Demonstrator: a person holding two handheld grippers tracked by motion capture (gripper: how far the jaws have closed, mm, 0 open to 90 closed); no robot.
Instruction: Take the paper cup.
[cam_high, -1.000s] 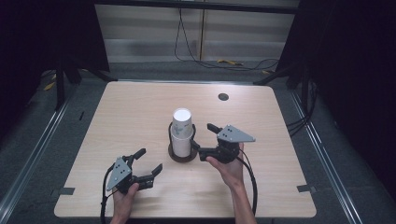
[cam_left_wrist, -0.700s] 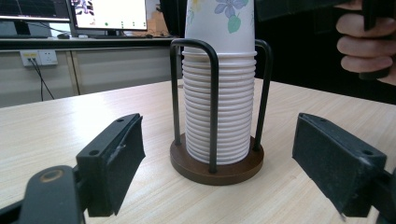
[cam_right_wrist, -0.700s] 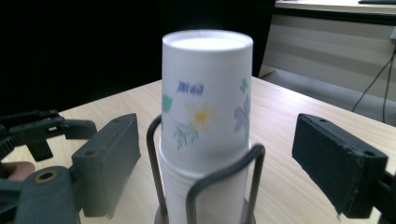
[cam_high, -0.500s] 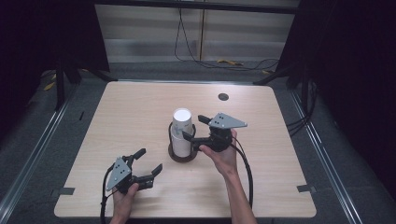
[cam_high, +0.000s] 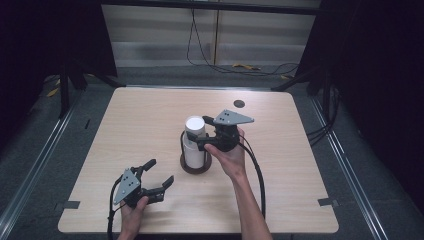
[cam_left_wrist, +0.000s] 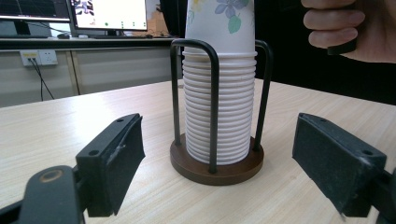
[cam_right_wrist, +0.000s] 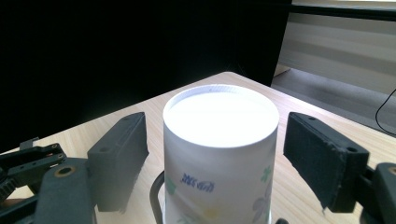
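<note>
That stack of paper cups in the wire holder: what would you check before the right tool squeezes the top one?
1. Top cup between the right tool jaws: ok, one jaw each side.
2. Jaws pressing on the cup: not ok, gaps remain; they have just been closing.
3. Tool above the holder wires: ok, jaws sit near the cup's upturned base.
4. Stack of paper cups upright in the holder: ok.
5. Left tool out of the way: ok, open, apart from the holder.
6. Top cup loose from the next: cannot tell.

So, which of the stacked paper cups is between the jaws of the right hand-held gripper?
The top cup, upside down, with its white bottom up. It rises above the holder; the others show as stacked rims. The right hand-held gripper has been closing around it, not yet touching.
</note>
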